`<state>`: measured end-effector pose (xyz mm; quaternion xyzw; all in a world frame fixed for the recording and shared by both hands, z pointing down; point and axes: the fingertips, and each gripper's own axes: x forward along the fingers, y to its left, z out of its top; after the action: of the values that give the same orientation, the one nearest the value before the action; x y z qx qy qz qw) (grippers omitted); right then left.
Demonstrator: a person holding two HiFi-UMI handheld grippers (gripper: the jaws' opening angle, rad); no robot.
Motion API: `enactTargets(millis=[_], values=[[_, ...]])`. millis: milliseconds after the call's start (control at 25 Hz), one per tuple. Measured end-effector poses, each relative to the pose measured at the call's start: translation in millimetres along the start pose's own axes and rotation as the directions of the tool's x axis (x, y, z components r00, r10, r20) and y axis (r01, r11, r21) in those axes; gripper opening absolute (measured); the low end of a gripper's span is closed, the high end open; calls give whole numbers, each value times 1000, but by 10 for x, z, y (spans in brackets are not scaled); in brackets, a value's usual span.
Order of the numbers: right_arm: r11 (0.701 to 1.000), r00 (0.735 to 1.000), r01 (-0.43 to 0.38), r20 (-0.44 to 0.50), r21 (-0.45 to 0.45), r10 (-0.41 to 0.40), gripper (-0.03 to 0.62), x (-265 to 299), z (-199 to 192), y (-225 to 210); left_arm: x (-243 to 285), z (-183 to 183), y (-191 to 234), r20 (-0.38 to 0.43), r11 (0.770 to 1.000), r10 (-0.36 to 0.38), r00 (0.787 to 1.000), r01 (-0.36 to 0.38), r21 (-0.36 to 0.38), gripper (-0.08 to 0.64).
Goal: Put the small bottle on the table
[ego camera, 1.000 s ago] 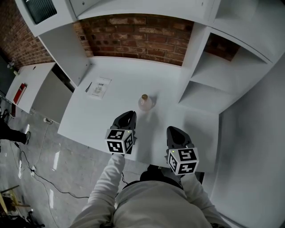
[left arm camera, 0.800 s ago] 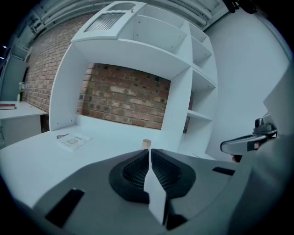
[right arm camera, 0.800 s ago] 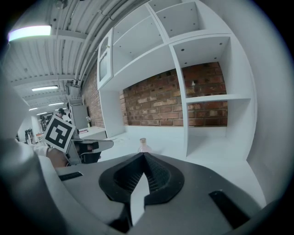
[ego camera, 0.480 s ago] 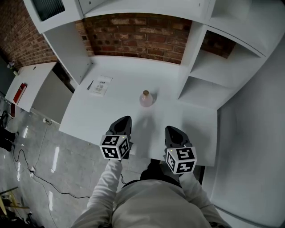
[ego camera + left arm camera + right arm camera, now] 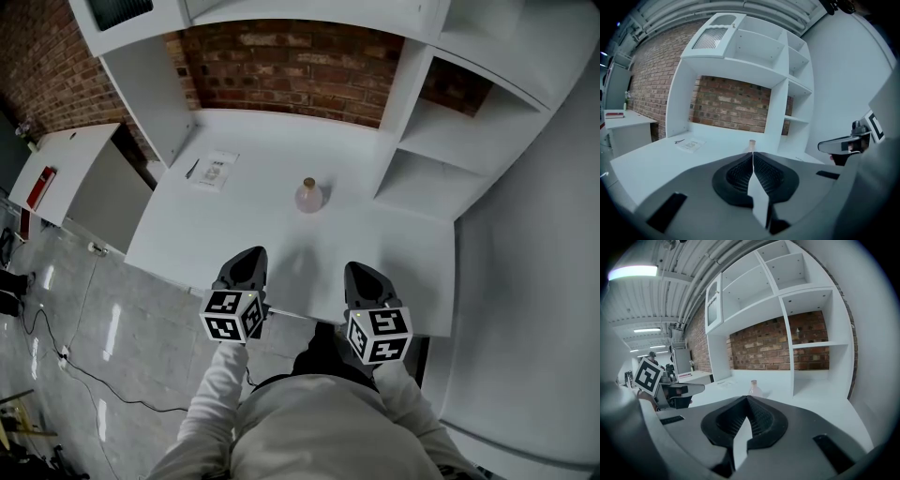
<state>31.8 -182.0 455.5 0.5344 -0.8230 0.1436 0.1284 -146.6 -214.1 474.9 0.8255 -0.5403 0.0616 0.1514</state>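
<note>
The small clear bottle [image 5: 308, 195] with a tan cap stands upright and free on the white table [image 5: 234, 225], near its middle. My left gripper [image 5: 246, 262] hangs over the table's front edge, well short of the bottle, jaws shut with nothing between them. My right gripper [image 5: 362, 277] is level with it to the right, also shut and empty. In the left gripper view only the bottle's [image 5: 751, 144] cap shows above the closed left gripper [image 5: 752, 154]. The right gripper view has the bottle [image 5: 753, 388] just beyond the closed right gripper [image 5: 747, 400].
A paper leaflet [image 5: 213, 172] lies at the table's back left. White shelf compartments [image 5: 441, 169] rise on the right and a brick wall [image 5: 291, 66] stands behind. A lower white cabinet [image 5: 56, 178] stands to the left, and cables [image 5: 56, 356] lie on the floor.
Both grippers have drawn back toward the person, away from the bottle. The bottle stays standing in the same spot on the table.
</note>
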Motion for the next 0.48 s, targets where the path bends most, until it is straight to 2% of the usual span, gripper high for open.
enactTargets(millis=[360, 480], values=[[1000, 1000, 17, 0, -10, -17, 28, -122, -116, 77, -277, -72, 38, 0, 1000, 19, 1000, -19, 0, 23], [1000, 1000, 24, -3, -12, -24, 28, -142, -140, 99, -330, -73, 65, 2, 1000, 18, 1000, -18, -19, 23]])
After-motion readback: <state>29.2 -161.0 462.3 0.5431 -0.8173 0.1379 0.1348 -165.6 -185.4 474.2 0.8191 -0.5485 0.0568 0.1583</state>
